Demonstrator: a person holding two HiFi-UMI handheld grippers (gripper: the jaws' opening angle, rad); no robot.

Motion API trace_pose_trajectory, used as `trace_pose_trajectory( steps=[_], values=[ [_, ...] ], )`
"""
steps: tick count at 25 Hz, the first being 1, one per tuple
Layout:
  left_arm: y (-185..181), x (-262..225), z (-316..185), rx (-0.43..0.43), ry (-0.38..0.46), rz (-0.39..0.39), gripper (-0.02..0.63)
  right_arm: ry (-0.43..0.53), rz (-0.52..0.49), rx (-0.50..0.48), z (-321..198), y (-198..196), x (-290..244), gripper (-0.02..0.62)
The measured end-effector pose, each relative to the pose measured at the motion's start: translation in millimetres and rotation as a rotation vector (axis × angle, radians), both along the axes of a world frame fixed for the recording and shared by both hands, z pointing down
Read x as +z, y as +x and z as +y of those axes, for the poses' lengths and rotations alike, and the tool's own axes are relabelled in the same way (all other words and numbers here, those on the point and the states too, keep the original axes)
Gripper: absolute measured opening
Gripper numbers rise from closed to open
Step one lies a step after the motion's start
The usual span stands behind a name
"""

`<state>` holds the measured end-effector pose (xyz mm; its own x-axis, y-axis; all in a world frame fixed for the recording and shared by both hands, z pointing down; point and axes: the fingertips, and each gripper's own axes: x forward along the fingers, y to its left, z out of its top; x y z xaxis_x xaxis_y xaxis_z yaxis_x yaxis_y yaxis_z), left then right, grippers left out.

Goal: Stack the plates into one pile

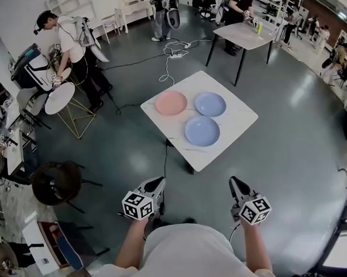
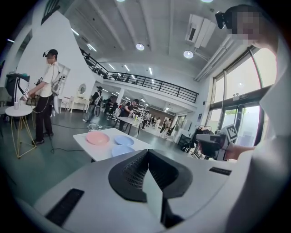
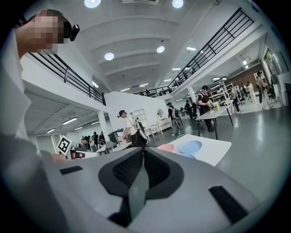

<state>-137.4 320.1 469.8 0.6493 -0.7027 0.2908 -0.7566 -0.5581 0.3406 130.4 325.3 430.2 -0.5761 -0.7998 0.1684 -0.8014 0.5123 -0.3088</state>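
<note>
While the person is standing well back from the white table (image 1: 240, 122) in the middle of the head view, both tools are being held low and close to the body at the bottom of the frame. The left gripper (image 1: 158, 183) is sitting at lower left and the right gripper (image 1: 236, 184) at lower right, each pointing up the frame toward the table. Their own views are showing the jaws pressed together with nothing between them. Both are clenched and empty, probably because nothing is within reach to pick up.

Three plates are lying flat on the table, none resting on another. A pink plate (image 1: 171, 103) is sitting toward the table's upper left, with a blue plate (image 1: 210, 104) just beside it to the right. A second blue plate (image 1: 202, 131) is lying below those two, nearest the person. They are close together but apart, which is leaving each rim free for a gripper to take.

Stacking is not yet under way. Judging by the stretch of grey floor (image 1: 280, 158) between grippers and table, the person is going to need to step closer and open a gripper first.

Another person (image 1: 74, 47) is working at a small round table (image 1: 59, 98) in the upper left of the frame.
</note>
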Motion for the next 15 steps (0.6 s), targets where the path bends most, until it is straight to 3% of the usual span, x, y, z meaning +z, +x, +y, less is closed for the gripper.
trace_pose_trajectory(
  steps=[15],
  values=[
    [47.3,9.5,-3.7,-0.043,-0.015,0.004,0.014,-0.043,-0.002,-0.061,-17.1,32.2,18.4,0.031]
  ],
)
